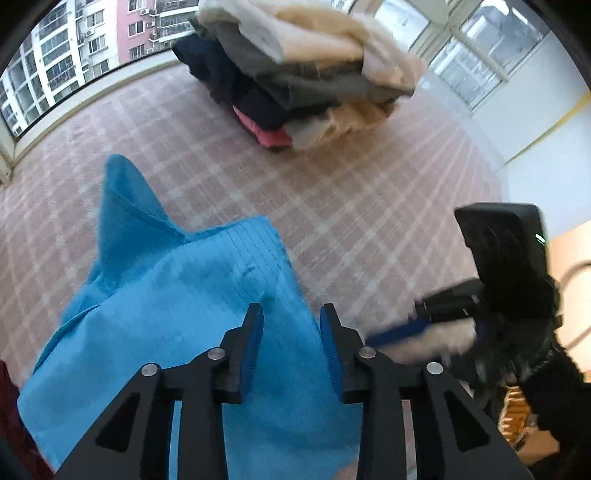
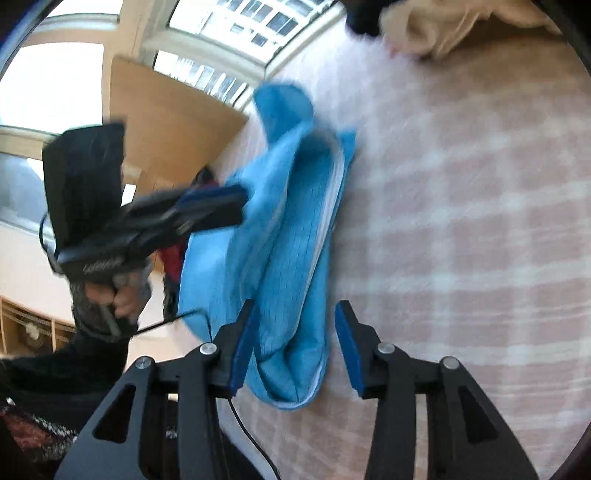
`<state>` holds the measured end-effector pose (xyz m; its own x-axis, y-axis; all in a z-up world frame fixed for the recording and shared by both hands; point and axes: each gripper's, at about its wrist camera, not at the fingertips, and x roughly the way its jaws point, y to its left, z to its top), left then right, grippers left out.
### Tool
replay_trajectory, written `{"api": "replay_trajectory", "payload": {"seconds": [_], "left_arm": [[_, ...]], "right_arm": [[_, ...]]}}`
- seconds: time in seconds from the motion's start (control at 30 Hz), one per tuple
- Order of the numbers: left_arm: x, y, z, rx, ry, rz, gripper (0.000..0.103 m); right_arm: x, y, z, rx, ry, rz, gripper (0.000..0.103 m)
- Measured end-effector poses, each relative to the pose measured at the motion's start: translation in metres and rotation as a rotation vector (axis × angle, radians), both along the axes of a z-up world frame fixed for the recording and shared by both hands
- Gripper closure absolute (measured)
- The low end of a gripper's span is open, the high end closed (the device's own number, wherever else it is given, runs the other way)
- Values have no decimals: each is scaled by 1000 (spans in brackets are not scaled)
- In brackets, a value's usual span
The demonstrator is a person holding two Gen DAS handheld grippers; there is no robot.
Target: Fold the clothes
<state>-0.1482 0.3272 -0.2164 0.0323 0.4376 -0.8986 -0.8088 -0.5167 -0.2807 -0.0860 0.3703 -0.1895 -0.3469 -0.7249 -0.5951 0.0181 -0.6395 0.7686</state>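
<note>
A bright blue garment (image 1: 177, 295) lies crumpled on the pink checked cover (image 1: 369, 206), one corner sticking up. My left gripper (image 1: 291, 308) hovers over its right edge with the jaws apart; fabric shows between the pads but they do not press on it. In the right wrist view the same blue garment (image 2: 295, 221) lies folded lengthwise, with a white inner edge showing. My right gripper (image 2: 296, 303) stands open over its near end, the cloth slack between the fingers. The left gripper (image 2: 242, 205) is held by a hand (image 2: 122, 295) over the garment's far side. The blurred right gripper (image 1: 395, 325) is at the right.
A stack of folded clothes (image 1: 303, 74) in cream, grey, navy and pink sits at the far side of the cover; its edge (image 2: 424, 26) shows at top right. A dark red garment (image 2: 173, 258) lies by the blue one. Windows and a wooden panel (image 2: 166, 122) border the cover.
</note>
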Motion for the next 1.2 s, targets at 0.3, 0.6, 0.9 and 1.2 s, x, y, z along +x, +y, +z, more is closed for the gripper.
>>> {"api": "replay_trajectory", "payload": {"seconds": [0.3, 0.6, 0.9, 1.2], "left_arm": [[-10, -115, 13, 10, 79, 159, 57], [-22, -233, -14, 54, 49, 417, 65], [-50, -230, -17, 183, 136, 407, 63], [-78, -260, -30, 184, 101, 489, 48]], "right_arm": [[-24, -64, 34, 273, 147, 109, 58], [-34, -65, 57, 534, 155, 40, 62], [-94, -100, 33, 562, 123, 104, 62], [-75, -74, 58, 617, 173, -31, 34]]}}
